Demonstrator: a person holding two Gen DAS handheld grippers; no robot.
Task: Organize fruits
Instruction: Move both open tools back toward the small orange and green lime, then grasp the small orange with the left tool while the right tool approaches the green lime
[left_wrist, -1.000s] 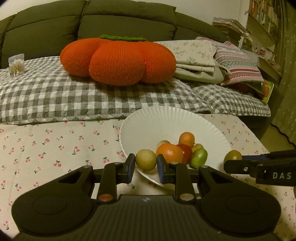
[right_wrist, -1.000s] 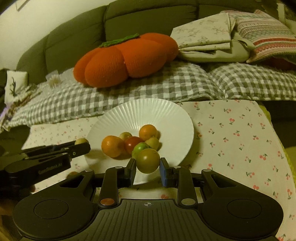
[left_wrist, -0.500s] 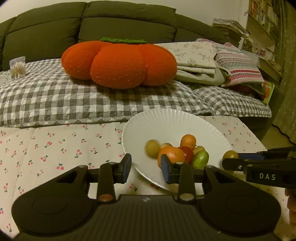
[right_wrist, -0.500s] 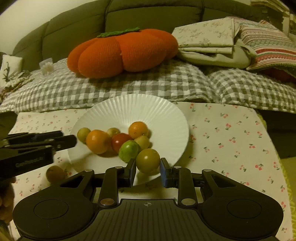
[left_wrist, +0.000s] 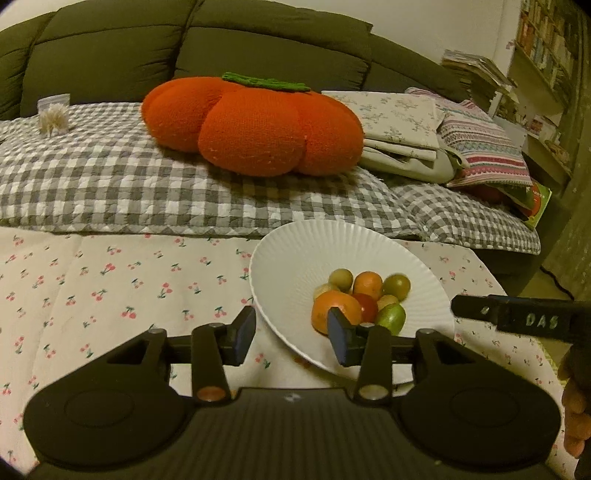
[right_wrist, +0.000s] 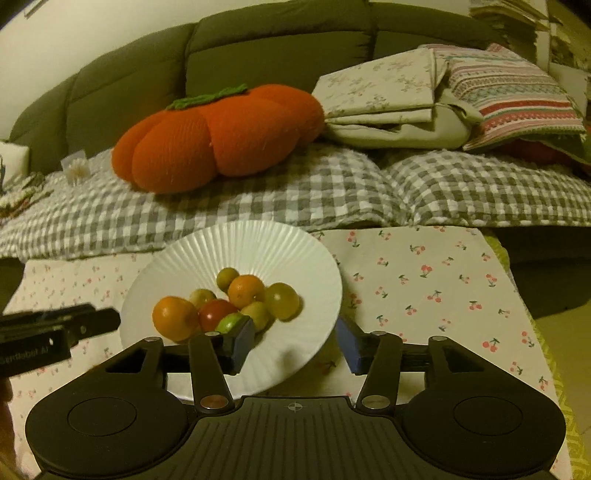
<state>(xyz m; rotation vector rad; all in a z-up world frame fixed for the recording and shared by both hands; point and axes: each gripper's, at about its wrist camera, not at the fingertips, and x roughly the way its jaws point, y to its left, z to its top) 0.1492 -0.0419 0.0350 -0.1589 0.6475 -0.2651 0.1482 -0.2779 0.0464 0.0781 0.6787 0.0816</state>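
Left to right across the table, inspection starts with the cherry-print cloth (left_wrist: 110, 280), which carries no loose fruit in either view.

The left gripper (left_wrist: 291, 334) hangs just short of the near-left rim of the white plate (left_wrist: 295, 266). Its jaws are opening and nothing sits between them; only bare cloth and the plate edge show through the gap.

The fruits are gathered in one cluster on the plate, toward its near-right part in the left wrist view. The large orange fruit (left_wrist: 335, 309) lies nearest the left gripper, just beyond its right finger, with the red fruit (left_wrist: 366, 306) and the green fruit (left_wrist: 391, 317) touching it on the right. The smaller orange fruit (right_wrist: 245, 291) and two yellow-green ones sit behind.

The right gripper (right_wrist: 295, 341) hovers over the near rim of the plate. Its jaws are opening too, and empty: the olive-green fruit (right_wrist: 281, 300) rests on the plate just ahead of the gap, free of both pads.

Judgement: the cluster lies ahead and slightly right of the left gripper, ahead and slightly left of the right one. The fruits are round, so no long axis governs approach. The right gripper appears nearer the pile. With everything visible already plated, the task looks near complete.
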